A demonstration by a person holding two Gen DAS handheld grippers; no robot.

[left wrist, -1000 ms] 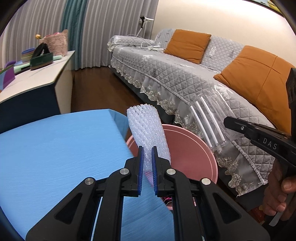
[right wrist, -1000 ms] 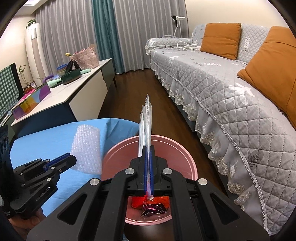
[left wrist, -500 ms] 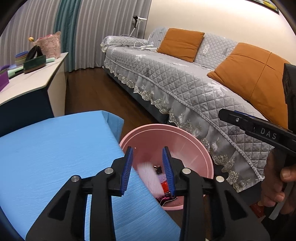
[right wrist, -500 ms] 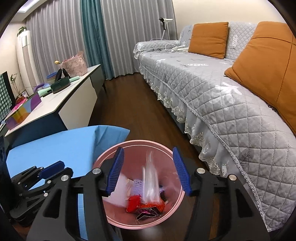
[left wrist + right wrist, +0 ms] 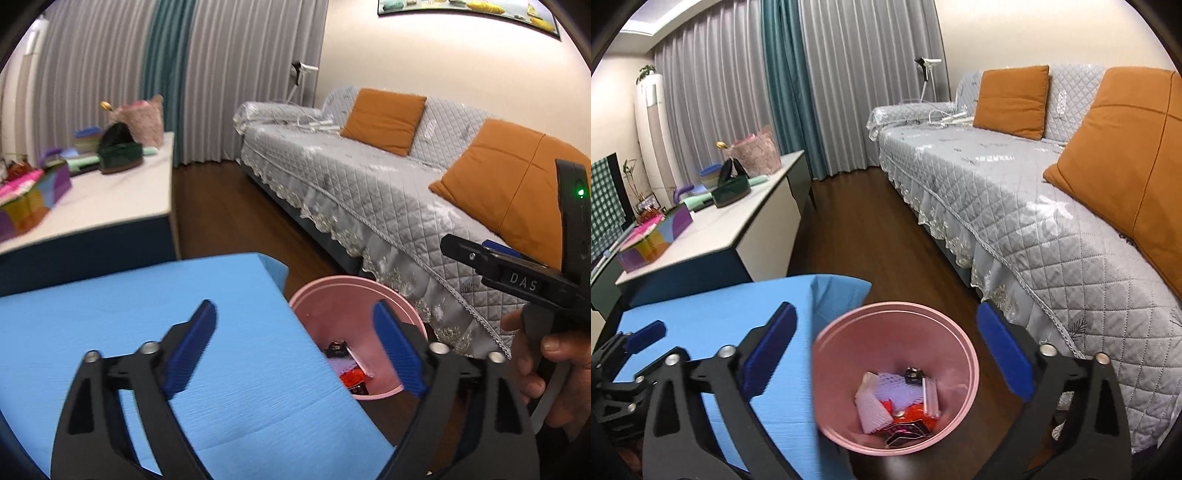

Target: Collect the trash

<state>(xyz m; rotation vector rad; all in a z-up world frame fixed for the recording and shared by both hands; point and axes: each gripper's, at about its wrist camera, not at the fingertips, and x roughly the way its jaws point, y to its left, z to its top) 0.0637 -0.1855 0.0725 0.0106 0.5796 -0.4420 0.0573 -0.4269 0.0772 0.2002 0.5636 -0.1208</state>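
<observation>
now that both pieces have dropped, the left tongs [image 5: 295, 350] and right tongs [image 5: 890, 350] are opening wide, empty; the trash [image 5: 899, 402] lies in the pink bin [image 5: 827, 413] beside the bench [image 5: 110, 325].

A grey quilted sofa [image 5: 1015, 192] carries two orange cushions [image 5: 1012, 101] along the right wall. Grey and teal curtains [image 5: 783, 88] hang behind a white sideboard [image 5: 713, 229] cluttered with colourful boxes, above a dark wooden floor [image 5: 864, 236]
</observation>
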